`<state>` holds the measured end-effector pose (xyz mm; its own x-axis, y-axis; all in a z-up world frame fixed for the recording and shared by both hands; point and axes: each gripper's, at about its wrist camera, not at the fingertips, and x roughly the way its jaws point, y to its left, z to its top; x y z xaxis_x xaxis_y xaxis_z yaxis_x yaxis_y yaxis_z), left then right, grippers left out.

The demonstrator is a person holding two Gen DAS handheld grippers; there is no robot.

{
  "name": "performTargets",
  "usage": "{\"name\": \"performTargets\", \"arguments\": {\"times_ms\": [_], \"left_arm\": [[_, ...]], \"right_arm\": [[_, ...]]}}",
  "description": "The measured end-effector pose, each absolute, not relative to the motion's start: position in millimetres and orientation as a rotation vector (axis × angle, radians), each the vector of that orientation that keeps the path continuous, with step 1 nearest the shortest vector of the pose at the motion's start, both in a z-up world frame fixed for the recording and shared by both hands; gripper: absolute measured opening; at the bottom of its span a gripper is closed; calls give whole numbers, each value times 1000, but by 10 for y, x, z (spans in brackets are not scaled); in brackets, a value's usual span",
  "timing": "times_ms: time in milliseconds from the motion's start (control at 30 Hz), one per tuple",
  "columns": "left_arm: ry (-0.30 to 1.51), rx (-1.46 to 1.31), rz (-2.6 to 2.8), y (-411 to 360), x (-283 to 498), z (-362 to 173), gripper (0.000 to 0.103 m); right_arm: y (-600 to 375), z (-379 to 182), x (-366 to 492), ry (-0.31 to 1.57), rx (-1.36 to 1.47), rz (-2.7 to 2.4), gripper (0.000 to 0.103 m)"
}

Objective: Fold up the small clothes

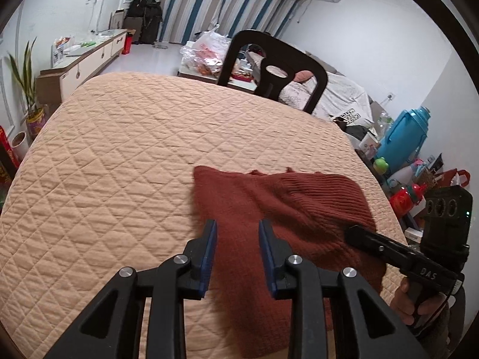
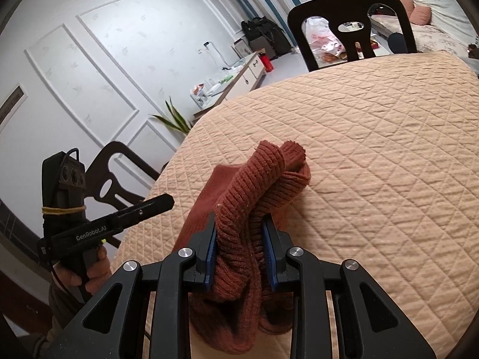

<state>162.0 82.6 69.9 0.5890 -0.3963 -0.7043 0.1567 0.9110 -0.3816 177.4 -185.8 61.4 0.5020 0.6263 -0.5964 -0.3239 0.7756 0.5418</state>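
A rust-red ribbed knit garment (image 1: 287, 209) lies on the peach quilted table cover (image 1: 134, 155), near its front right edge. My left gripper (image 1: 238, 227) is open and hovers just above the garment's near left part, holding nothing. My right gripper (image 2: 239, 233) is shut on a bunched fold of the garment (image 2: 254, 185) and lifts it off the cover. The right gripper also shows in the left wrist view (image 1: 353, 233), at the garment's right side. The left gripper also shows in the right wrist view (image 2: 167, 202), to the left of the garment.
A black chair (image 1: 269, 71) stands at the table's far edge. Another dark chair (image 2: 110, 173) stands at the left side. Bottles and a blue thermos (image 1: 401, 137) crowd the right. A white cabinet (image 1: 89, 59) and a plant (image 1: 27, 83) stand at the left.
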Motion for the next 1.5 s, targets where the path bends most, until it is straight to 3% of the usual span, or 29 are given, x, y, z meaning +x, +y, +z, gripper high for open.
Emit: {"name": "performTargets", "arguments": {"times_ms": [100,133,167,233,533,567,667,767,1500], "left_arm": [[917,-331,-332,896,1648,591,32],[930,-336,-332,895,1667,544,40],[944,-340,-335,888,1681,498,55],[981,-380,-371,886,1721,383,63],[1061,-436,-430,716,1838,157,62],[1062,-431,-432,692,1835,157,54],[1060,-418,-431,654,1831,197,41],[1059,-416,-432,656,1836,233,33],[979,-425,-321,1320,1772,446,32]], "right_arm": [[-1842,618,1751,871,382,583,27],[-1846,617,1745,872,383,579,27],[-1850,615,1742,874,386,576,27],[-1851,614,1729,876,391,569,27],[-1849,610,1703,878,386,553,27],[-1852,606,1703,879,386,551,27],[-1851,601,1700,881,386,548,27],[-1845,609,1704,883,387,545,27],[-1313,705,1801,874,356,653,27]]}}
